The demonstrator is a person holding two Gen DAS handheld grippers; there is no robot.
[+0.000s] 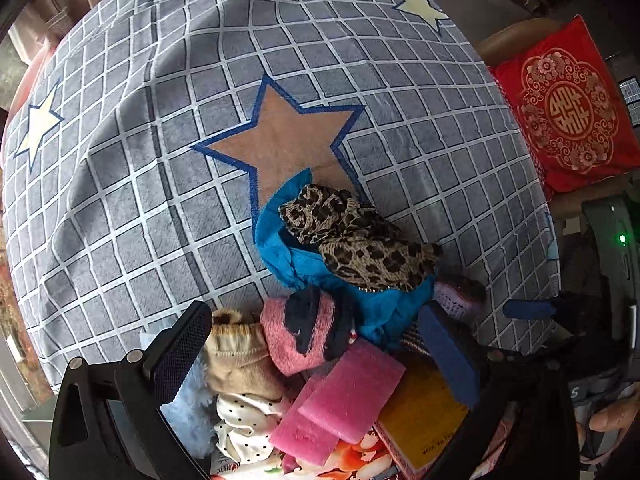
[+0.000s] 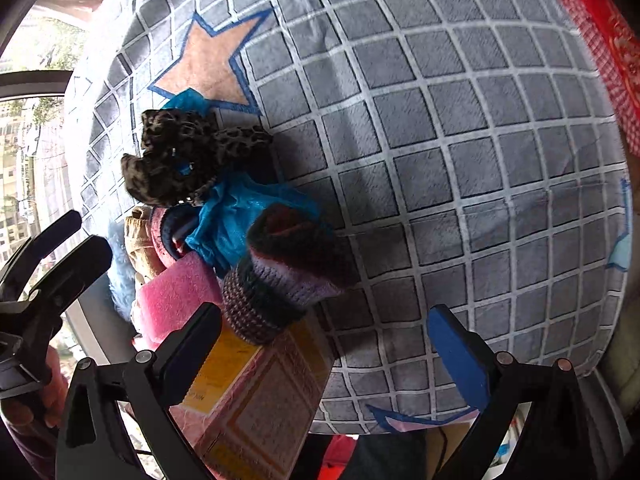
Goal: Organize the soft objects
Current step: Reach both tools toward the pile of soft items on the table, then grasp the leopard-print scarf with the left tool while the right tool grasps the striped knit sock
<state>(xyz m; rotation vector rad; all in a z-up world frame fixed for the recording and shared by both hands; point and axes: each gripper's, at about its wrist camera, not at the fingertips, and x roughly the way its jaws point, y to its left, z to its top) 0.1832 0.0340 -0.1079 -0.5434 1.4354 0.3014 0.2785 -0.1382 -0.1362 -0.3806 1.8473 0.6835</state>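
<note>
A heap of soft things lies at the near edge of the grey checked blanket [image 1: 280, 60]. A leopard-print scarf [image 1: 356, 236] lies on a blue cloth [image 1: 280, 248]. Near it are a pink and navy sock [image 1: 304, 332], a tan fleece piece [image 1: 236, 356], pink sponges [image 1: 344, 396], a polka-dot cloth [image 1: 244, 420], a light blue plush [image 1: 192, 404] and a yellow box [image 1: 424, 412]. My left gripper [image 1: 320, 352] is open above this heap, holding nothing. In the right wrist view, my right gripper [image 2: 332, 344] is open over the box [image 2: 256, 392], beside a striped knit hat [image 2: 280, 276] and the scarf [image 2: 180, 156].
A red embroidered cushion [image 1: 568, 108] lies off the blanket's right edge. A window [image 2: 24, 140] is at the far left in the right wrist view. The blanket [image 2: 440, 140] carries star prints, one tan star [image 1: 284, 136] just beyond the heap.
</note>
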